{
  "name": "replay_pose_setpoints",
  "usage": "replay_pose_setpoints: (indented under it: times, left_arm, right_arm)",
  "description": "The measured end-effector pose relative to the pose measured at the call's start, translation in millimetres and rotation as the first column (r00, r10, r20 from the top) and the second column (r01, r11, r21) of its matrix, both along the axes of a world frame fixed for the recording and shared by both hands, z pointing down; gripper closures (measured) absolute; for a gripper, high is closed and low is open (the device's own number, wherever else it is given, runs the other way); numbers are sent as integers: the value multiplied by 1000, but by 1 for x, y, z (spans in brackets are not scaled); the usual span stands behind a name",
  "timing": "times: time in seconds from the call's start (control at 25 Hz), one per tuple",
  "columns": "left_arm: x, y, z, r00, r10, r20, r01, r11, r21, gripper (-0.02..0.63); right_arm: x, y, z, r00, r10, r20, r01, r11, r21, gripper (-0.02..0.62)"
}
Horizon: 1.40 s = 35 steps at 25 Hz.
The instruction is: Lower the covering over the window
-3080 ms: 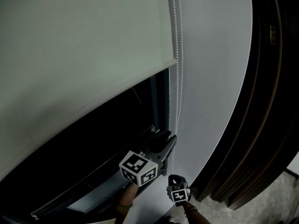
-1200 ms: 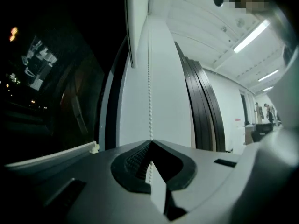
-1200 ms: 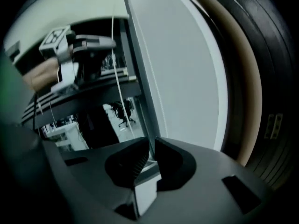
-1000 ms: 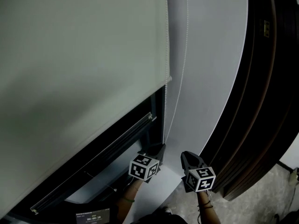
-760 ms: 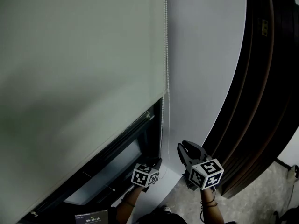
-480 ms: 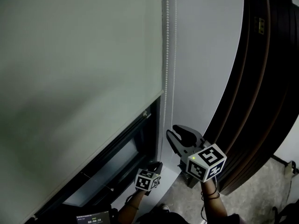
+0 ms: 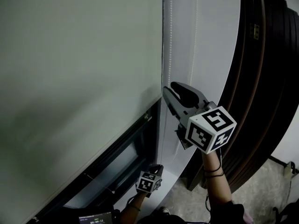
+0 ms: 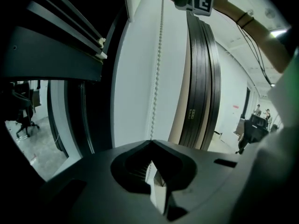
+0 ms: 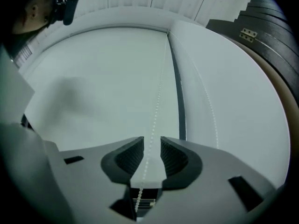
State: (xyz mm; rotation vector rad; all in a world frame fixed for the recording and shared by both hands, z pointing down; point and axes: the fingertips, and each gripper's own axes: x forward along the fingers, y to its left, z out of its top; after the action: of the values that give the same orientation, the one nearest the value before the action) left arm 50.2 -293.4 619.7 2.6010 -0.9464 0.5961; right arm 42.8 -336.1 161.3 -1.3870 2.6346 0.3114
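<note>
Blind (image 7: 79, 55) had dropped further; right gripper (image 7: 169, 87) rose to 12 o'clock, jaws apart around chain (image 7: 169, 41) — left gripper (image 7: 158, 168), at 6 o'clock, clamped it. Window (image 7: 117, 167) bottom stayed uncovered.

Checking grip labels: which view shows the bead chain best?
Left gripper view: the bead chain runs sharp, bead by bead, up from the left claw, which is shut on it. Right gripper view shows it fainter, passing through the open right claw. Head view shows only two thin pale strands beside the blind.
</note>
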Motion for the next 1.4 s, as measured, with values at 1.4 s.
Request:
replay_pose_setpoints:
  times: [1.4]
  left_arm:
    - [-27, 4, -165, 919, 85, -386, 27, 961, 276, 569]
  right_arm:
    - [23, -22, 116, 988, 157, 4, -154, 974, -165, 580]
